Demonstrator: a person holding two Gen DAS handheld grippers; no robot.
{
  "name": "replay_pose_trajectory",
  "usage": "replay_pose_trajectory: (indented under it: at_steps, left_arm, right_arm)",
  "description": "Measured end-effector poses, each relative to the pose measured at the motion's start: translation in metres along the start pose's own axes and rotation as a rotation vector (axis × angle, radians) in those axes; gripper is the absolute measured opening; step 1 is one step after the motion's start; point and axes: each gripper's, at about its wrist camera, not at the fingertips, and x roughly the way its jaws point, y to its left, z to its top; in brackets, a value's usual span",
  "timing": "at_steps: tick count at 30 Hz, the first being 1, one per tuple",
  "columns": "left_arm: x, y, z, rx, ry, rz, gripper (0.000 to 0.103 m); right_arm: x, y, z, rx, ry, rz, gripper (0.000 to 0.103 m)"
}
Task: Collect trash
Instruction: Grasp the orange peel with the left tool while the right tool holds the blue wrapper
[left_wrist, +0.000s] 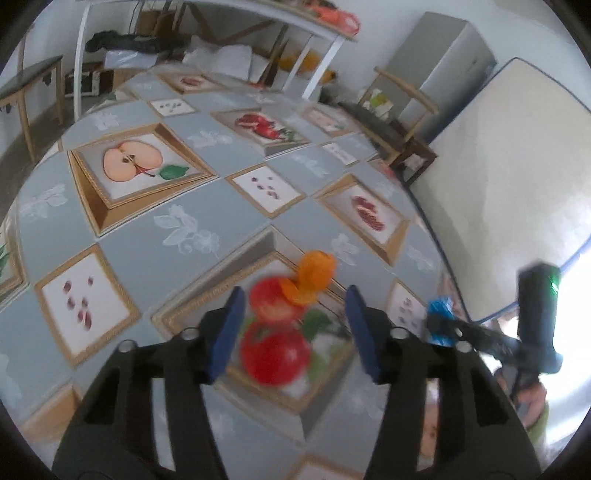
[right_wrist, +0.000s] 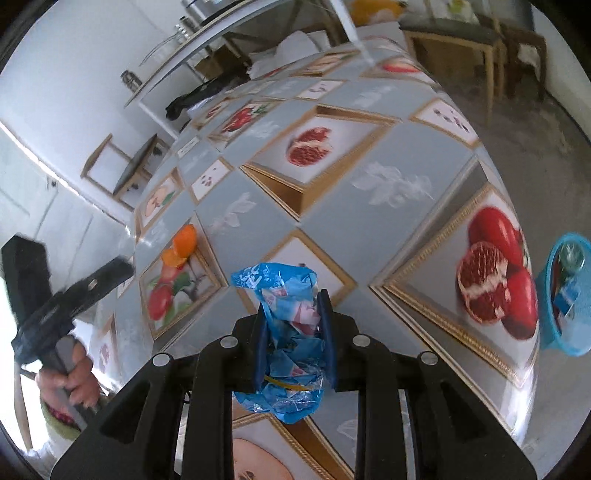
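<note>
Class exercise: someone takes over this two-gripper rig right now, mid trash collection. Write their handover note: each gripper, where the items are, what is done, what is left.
Right gripper: shut on the crumpled blue plastic wrapper, held above the table.
Left gripper: open, empty, pointing at the orange peel lying on the fruit-print tablecloth.
Blue bin: off the table's right edge, already holding some trash.
Done: wrapper picked up.
Left: drop the wrapper in the bin, then grasp and bin the peel.
</note>
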Motion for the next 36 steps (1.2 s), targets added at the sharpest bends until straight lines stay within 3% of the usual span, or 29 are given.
replay_pose_trajectory:
  at_steps: [6,9,12,18,27,32,36]
  left_arm:
    - [0.034,0.000,0.004,0.029,0.107,0.036,0.026]
    - [0.039,-0.003,0.004,0.038,0.116,0.049,0.009]
    - [0.039,-0.006,0.001,0.038,0.110,0.064,0.003]
    - [0.014,-0.013,-0.015,0.015,0.098,0.049,0.002]
    - [-0.060,-0.012,-0.088,-0.067,0.084,0.025,0.002]
    - [-0.077,-0.009,-0.115,-0.103,0.081,0.001,0.002]
    - [-0.078,-0.012,-0.120,-0.095,0.066,-0.002,0.014]
  right_arm:
    - [0.002,-0.003,-0.003,0.011,-0.036,0.032,0.024]
    - [0.001,-0.005,-0.005,0.013,-0.048,0.045,0.024]
    - [0.000,-0.008,-0.005,0.018,-0.052,0.057,0.024]
    - [-0.007,-0.007,-0.010,0.006,-0.058,0.029,0.024]
    - [-0.012,0.014,-0.039,-0.054,-0.007,0.054,0.024]
    - [-0.013,0.029,-0.056,-0.111,-0.008,0.037,0.024]
    - [-0.013,0.033,-0.056,-0.119,-0.008,0.022,0.024]
